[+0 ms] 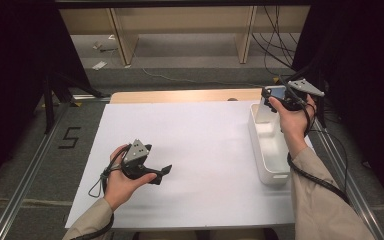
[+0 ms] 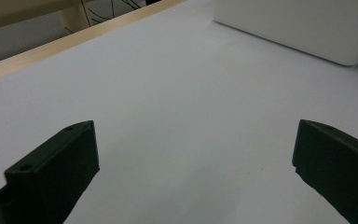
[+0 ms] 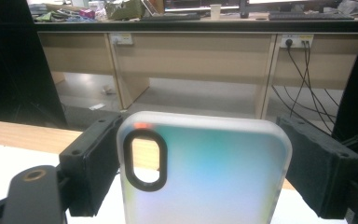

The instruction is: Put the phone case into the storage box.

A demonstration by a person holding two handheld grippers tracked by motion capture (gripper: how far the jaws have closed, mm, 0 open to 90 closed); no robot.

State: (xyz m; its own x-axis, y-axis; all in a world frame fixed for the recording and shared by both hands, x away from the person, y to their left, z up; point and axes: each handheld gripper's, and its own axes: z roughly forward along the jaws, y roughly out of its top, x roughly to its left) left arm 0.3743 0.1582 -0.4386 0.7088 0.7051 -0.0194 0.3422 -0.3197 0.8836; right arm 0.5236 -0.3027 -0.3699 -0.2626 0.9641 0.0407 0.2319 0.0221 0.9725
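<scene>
A translucent phone case with an oval black-rimmed camera cutout stands upright between the jaws of my right gripper, which is shut on it by its two side edges. In the high view this gripper holds the case above the far end of a white bin at the table's right side. My left gripper hovers low over the white table sheet at the near left. Its jaws stand wide open with nothing between them, as the left gripper view confirms.
The white bin has rounded corners and a smooth wall. A wooden table edge runs along the far side of the sheet. Beyond it are a desk frame, cables and a grey floor. Metal rails flank the table.
</scene>
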